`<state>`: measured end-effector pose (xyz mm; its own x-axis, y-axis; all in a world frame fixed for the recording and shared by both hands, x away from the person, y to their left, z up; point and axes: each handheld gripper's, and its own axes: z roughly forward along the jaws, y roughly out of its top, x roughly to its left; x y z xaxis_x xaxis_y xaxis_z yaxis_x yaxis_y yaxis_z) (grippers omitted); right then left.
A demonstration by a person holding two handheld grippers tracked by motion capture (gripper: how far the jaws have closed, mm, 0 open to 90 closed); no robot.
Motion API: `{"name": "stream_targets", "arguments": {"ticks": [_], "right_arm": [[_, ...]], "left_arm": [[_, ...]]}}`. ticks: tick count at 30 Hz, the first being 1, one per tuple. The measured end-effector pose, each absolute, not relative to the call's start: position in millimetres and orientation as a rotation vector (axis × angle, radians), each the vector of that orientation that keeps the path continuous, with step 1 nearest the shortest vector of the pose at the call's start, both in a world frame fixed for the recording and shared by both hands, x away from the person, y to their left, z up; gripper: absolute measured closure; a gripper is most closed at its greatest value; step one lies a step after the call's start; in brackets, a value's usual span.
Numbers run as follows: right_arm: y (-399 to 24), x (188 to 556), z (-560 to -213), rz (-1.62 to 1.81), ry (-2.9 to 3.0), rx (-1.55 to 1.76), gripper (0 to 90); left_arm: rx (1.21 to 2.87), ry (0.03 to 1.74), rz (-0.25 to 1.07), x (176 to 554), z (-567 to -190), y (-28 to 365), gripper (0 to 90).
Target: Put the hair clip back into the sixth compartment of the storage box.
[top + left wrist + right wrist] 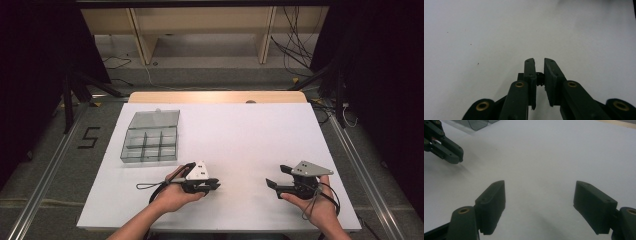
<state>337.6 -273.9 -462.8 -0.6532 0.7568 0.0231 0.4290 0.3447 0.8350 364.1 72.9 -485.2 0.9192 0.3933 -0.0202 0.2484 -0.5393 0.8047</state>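
On the white worktop the clear divided box stands far left with its lid open, well apart from both tongs, so the left tongs are nearly closed on nothing and the right tongs wide, both empty.

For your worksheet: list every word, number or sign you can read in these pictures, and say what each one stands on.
"5": black mark on the grey floor, left of the table.
No readable writing shows on the compartment box or on either claw.
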Motion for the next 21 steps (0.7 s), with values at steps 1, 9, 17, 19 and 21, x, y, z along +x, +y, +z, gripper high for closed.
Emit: {"name": "stream_targets", "arguments": {"ticks": [1,9,17,19,21], "right_arm": [[-273.9,337.6,-462.8,1.225,2.245,1.045,26.4],[-273.7,337.6,-462.9,1.226,2.246,1.045,26.5],[-273.7,337.6,-463.0,1.224,2.247,1.045,26.6],[-273.7,337.6,-463.0,1.224,2.246,1.046,26.6],[-273.8,337.7,-463.0,1.224,2.247,1.046,26.7]], "left_arm": [[2.166,0.455,0.203,364.1,-485.2,72.9,79.9],[2.157,0.466,0.216,364.3,-481.5,77.2,79.9],[2.145,0.479,0.227,364.7,-479.3,79.0,79.9],[2.143,0.482,0.228,364.9,-478.8,79.6,79.9],[2.143,0.486,0.231,365.4,-478.0,80.4,79.9]]}}
